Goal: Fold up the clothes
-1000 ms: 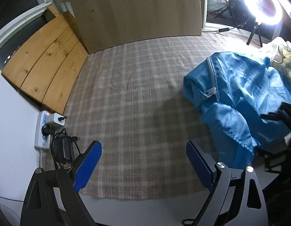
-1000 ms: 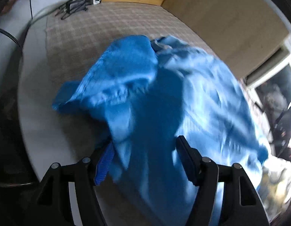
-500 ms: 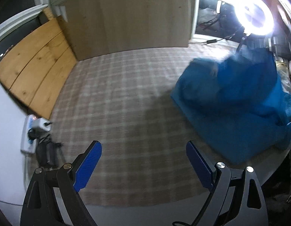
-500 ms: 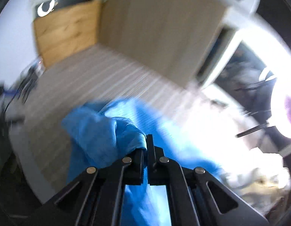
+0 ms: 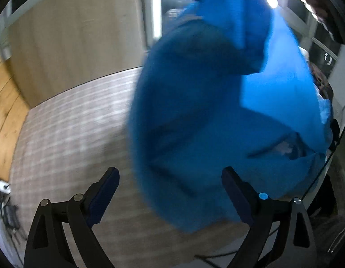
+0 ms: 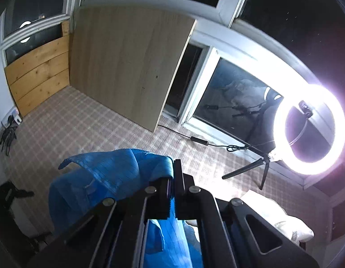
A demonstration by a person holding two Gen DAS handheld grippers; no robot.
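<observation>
**A:** What had changed in that last second?

**B:** A second earlier the blue garment (image 5: 217, 116) lay crumpled at the right of the left wrist view. At this moment it hung in the air, filling the right half of that frame, blurred. The right gripper (image 6: 173, 178) was clenched on a fold of it, fabric spilling down to the lower left of the right wrist view.

**A:** And the left gripper (image 5: 170, 192)?

**B:** Spread wide, grasping nothing, low in its frame with the cloth hanging beyond it.

**A:** So for the folding?

**B:** My guess: the garment was unfolded, lifted to be shaken out or laid flat. I couldn't tell if any hem touched the surface.

**A:** The surface?

**B:** A plaid cloth (image 5: 67, 129) in beige and white covered the tabletop. Pale clothes (image 6: 277, 214) lay at lower right of the right view.

**A:** The room?

**B:** A wooden board (image 6: 125, 67) leaned at the back, pine planks (image 6: 38, 76) at left, dark windows, a ring light (image 6: 309, 129) on a tripod at right, and a power strip (image 6: 10, 119) at far left.
</observation>
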